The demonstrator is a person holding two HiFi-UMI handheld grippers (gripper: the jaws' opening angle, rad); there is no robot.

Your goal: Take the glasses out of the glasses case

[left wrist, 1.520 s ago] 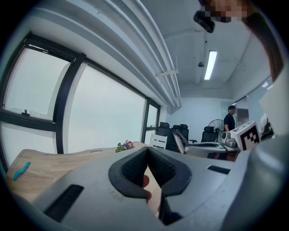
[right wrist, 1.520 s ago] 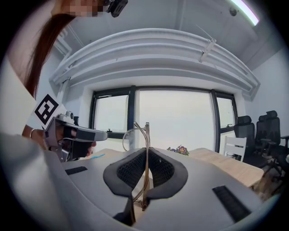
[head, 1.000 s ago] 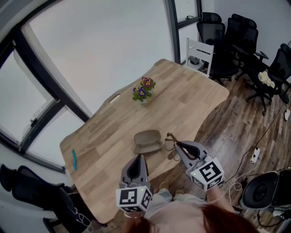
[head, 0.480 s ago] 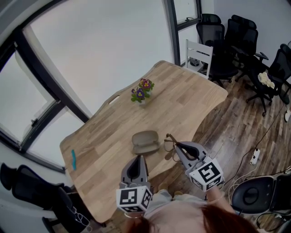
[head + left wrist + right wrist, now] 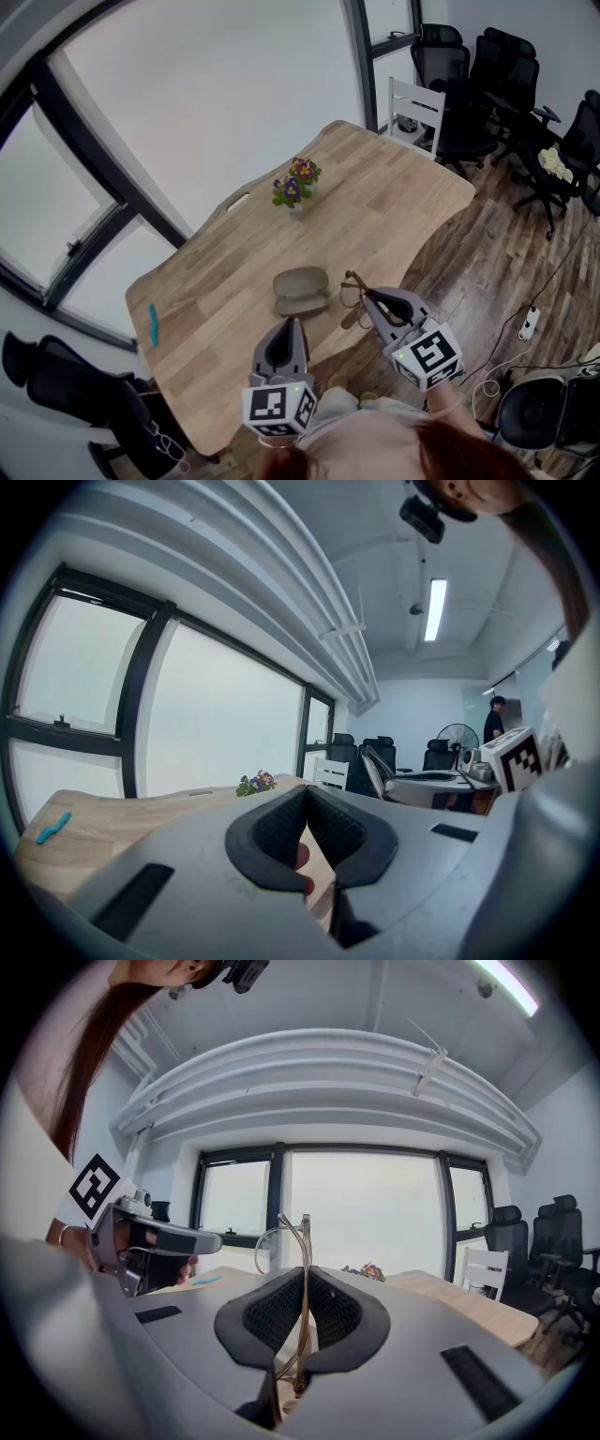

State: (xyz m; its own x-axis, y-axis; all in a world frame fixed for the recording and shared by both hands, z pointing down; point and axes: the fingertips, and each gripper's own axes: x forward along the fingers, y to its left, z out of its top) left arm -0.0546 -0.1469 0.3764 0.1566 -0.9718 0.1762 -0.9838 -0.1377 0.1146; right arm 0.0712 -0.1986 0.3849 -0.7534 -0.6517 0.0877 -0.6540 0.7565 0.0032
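Observation:
The brown glasses case (image 5: pixel 302 291) lies on the wooden table (image 5: pixel 384 202), near its front edge. My right gripper (image 5: pixel 367 298) is shut on the thin gold-framed glasses (image 5: pixel 351 290), held just right of the case and above the table edge. In the right gripper view the glasses (image 5: pixel 298 1269) stand upright between the pressed pads (image 5: pixel 330 1312), with a lens rim sticking up to the left. My left gripper (image 5: pixel 284 334) hovers in front of the case, its jaws pressed together with nothing between them (image 5: pixel 306 832).
A small pot of purple and yellow flowers (image 5: pixel 295 185) stands mid-table. A blue object (image 5: pixel 153 326) lies near the table's left end. A white chair (image 5: pixel 412 111) and several black office chairs (image 5: pixel 487 75) stand beyond the far end. Large windows run along the left.
The head view has shifted slightly. Both grippers, the glasses and the case keep nearly the same places.

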